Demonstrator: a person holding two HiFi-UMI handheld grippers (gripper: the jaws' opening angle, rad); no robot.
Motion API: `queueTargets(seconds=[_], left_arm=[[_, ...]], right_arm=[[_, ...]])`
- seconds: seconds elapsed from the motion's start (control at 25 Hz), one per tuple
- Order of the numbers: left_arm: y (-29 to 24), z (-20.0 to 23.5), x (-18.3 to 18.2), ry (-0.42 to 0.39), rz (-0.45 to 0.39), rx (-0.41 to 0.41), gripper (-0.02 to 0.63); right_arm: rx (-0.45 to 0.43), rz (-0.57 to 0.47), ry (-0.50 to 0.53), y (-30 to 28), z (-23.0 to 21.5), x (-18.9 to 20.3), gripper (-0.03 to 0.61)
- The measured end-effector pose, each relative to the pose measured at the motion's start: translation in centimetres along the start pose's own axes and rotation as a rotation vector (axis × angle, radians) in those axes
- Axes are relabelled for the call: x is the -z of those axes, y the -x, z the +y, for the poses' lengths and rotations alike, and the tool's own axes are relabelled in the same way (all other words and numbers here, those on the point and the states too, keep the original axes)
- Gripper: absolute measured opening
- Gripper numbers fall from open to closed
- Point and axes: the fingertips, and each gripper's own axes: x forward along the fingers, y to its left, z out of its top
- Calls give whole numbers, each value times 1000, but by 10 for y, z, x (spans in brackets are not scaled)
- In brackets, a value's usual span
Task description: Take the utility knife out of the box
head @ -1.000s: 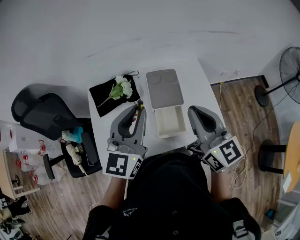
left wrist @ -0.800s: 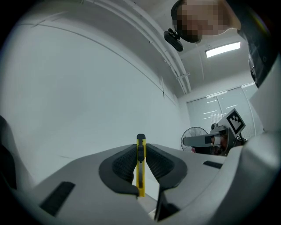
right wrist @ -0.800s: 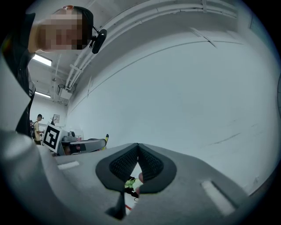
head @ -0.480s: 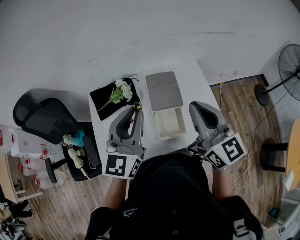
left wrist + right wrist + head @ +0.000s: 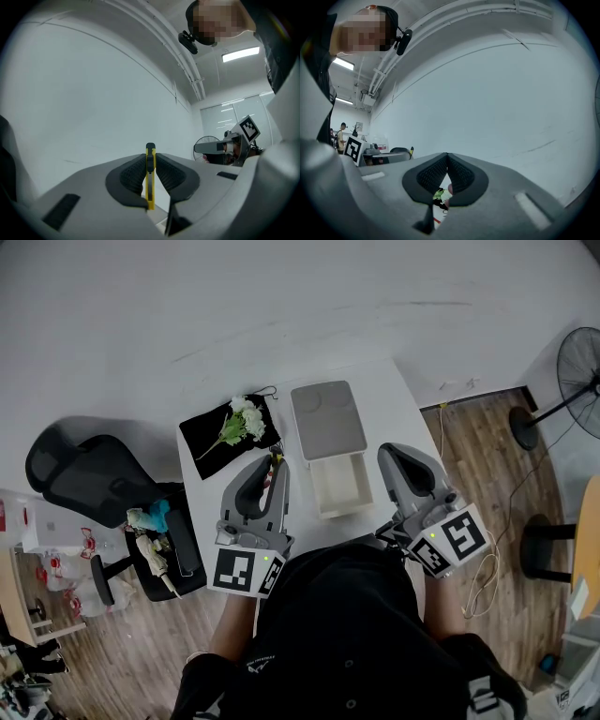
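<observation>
My left gripper (image 5: 277, 465) is shut on a yellow utility knife (image 5: 150, 174), which stands on edge between the black pads (image 5: 132, 173). In the head view the knife (image 5: 277, 457) pokes out of the jaw tips, left of the box and above the white table (image 5: 384, 390). The box has a grey lid (image 5: 327, 418) and an open white drawer (image 5: 340, 484) that looks bare inside. My right gripper (image 5: 388, 458) hovers at the drawer's right side. Its jaws are shut with nothing between them (image 5: 447, 157).
A black cloth (image 5: 208, 432) with white flowers (image 5: 242, 418) lies at the table's back left. A black office chair (image 5: 80, 470) and a cluttered stool (image 5: 169, 540) stand to the left. A fan (image 5: 581, 371) and a cable (image 5: 483, 582) are on the wooden floor at right.
Only the head view has shifted a little. Both grippers and the knife keep their places.
</observation>
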Motion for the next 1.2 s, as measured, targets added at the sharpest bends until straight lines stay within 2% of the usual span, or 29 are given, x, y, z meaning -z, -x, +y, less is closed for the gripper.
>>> queueTargets(seconds=[0.52,1.2], left_arm=[[-1,-13,2,0,0,40,61],[-2,-13,9,0,15,32,62]], right_arm=[[0,11,13,6,1,1,5],[-4,34,19,5,-4,7,5]])
